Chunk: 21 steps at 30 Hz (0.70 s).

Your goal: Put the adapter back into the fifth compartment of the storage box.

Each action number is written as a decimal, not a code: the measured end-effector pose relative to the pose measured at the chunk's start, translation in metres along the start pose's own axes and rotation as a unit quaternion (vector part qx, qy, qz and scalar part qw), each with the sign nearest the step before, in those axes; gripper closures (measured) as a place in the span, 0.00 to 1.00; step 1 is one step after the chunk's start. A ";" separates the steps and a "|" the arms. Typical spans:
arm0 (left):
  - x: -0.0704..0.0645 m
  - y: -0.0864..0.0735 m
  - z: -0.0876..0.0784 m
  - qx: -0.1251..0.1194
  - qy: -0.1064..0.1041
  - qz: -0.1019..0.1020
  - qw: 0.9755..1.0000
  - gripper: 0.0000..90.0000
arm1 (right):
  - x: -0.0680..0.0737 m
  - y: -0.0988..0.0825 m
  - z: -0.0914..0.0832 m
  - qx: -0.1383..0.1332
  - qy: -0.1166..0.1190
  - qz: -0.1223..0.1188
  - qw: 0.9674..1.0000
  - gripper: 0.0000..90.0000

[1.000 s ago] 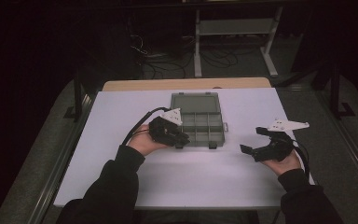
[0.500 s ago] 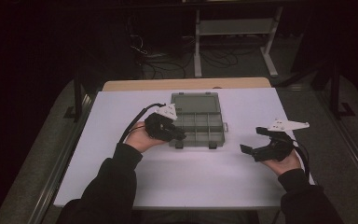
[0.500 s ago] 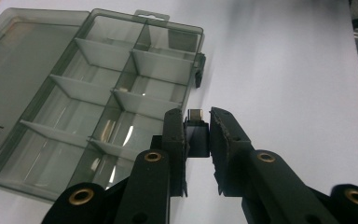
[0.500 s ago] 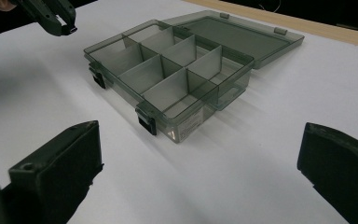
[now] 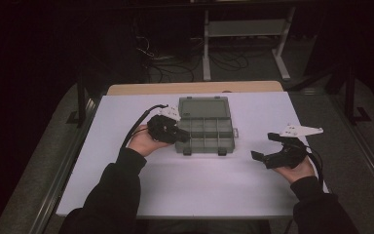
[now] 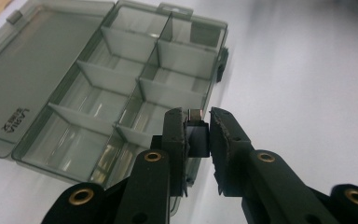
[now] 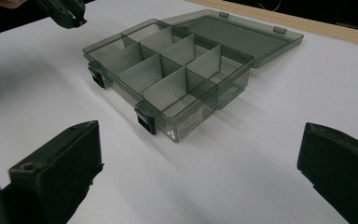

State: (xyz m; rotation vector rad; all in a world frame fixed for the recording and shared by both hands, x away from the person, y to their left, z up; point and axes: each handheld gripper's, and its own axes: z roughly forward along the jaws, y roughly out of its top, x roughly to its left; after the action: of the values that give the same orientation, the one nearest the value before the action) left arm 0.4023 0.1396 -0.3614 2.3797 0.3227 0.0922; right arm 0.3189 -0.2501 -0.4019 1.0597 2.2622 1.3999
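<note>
Nearest the person, two dark sleeves come up over the front edge of the white counter. The right claw rests in the right hand well to the right of the box, its jaws spread wide and released, with nothing between them; in the right gripper view the two black jaws stand far apart at the bottom corners, bare counter between them.

Farther in, the left claw sits at the left front corner of the compartment box. In the left gripper view this claw is clenched on a small dark block with a metal tip, the block pinched between the pads just above and beside the near right edge of the box, over the counter's white surface.

The box is translucent grey, open, and lies near the middle of the counter. Its dividers split it into several compartments, and no contents can be made out in them. Two dark latches sit on its front wall. Its lid lies flat open behind it, towards the far edge, where a wooden strip shows.
</note>
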 end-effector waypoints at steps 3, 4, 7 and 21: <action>0.003 -0.002 0.002 0.007 0.003 -0.004 1.000 0.85 | 0.000 0.000 0.000 0.001 -0.003 -0.002 1.000 0.00; 0.004 -0.002 0.003 0.008 0.005 -0.005 1.000 0.85 | 0.000 0.000 0.000 0.001 -0.002 -0.002 1.000 0.00; 0.006 -0.003 0.004 0.011 0.007 -0.007 1.000 0.85 | 0.000 0.000 0.000 0.002 -0.002 -0.003 1.000 0.00; 0.019 -0.010 0.013 0.013 0.016 -0.020 1.000 0.85 | 0.000 0.000 0.000 0.000 -0.002 -0.003 1.000 0.00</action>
State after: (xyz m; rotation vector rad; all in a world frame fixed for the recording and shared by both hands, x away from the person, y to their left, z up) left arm 0.4204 0.1434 -0.3783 2.3973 0.3885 0.1073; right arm 0.3190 -0.2501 -0.4021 1.0548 2.2615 1.3933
